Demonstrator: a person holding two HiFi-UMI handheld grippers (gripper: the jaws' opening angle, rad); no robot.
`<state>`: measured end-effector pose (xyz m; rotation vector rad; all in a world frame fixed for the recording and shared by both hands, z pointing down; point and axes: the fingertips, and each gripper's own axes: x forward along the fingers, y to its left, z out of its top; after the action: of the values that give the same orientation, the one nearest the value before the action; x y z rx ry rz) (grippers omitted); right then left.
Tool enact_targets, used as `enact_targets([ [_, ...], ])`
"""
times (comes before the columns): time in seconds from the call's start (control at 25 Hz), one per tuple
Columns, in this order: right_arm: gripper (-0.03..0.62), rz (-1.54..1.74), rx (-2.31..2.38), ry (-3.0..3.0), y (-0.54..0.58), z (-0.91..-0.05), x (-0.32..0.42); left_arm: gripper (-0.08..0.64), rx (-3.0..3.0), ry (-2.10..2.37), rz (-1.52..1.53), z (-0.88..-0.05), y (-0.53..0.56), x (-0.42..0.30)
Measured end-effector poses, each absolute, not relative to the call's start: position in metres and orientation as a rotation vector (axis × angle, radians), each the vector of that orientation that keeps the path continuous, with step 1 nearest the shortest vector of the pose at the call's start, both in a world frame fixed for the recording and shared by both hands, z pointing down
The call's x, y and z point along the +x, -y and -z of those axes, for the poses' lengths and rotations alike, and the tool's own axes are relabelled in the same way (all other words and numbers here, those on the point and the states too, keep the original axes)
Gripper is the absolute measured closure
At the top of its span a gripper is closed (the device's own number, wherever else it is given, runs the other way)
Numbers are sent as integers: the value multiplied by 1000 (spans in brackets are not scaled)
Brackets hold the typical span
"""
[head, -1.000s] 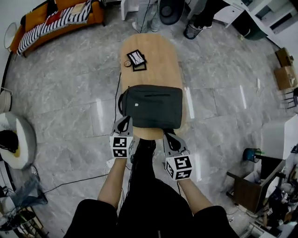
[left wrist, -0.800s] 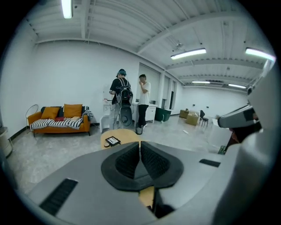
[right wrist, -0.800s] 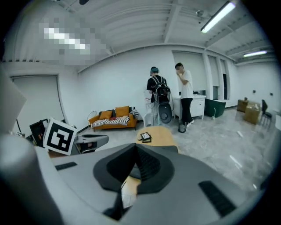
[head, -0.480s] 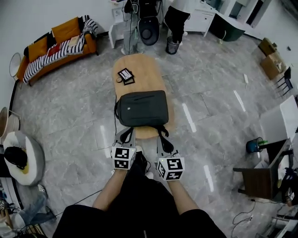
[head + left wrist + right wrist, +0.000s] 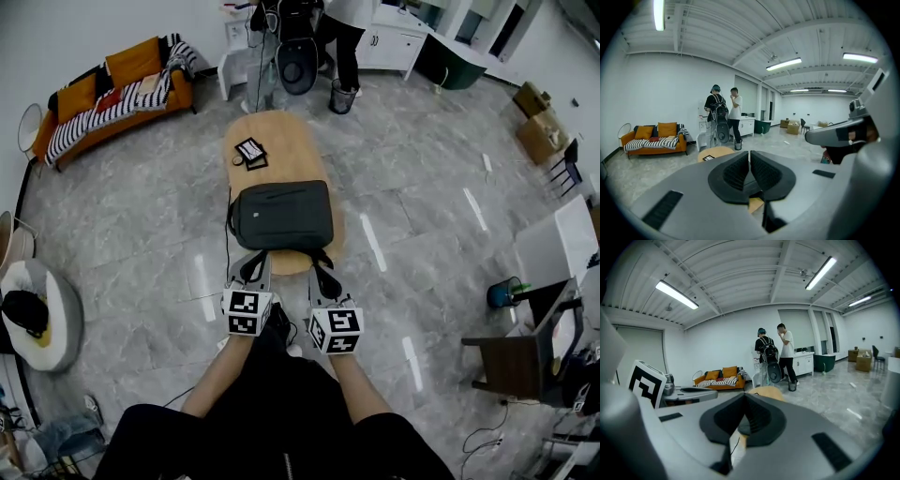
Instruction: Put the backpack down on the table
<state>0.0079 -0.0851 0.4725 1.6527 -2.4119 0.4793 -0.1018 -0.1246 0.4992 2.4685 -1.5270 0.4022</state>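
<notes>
1. Grey-black bag first: the dark grey rectangular fabric backpack point(image 5: 282, 216) already lies flat at the 6 o'clock end of the oval wooden tabletop point(image 5: 281, 141).
2. Left tool point(image 5: 251, 269) and right tool point(image 5: 322, 277) are both pinched closed, apparently on its black straps point(image 5: 325, 260).
3. I'd open both together, then back off toward 6 o'clock.
4. Backpack looks zipped, so its contents are hidden.

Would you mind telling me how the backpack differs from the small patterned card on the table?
The backpack is large and plain dark grey; the card is small, black with a white pattern. The backpack fills the near end of the table; the card sits near the far end. Both lie flat on the wood.
</notes>
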Motion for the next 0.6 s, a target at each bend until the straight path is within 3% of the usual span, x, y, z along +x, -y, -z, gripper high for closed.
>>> enact_targets([
  [0.6,583,-493,1626,2415,102,-477,-11,535,2435,1544,-423,-504,138,-126],
])
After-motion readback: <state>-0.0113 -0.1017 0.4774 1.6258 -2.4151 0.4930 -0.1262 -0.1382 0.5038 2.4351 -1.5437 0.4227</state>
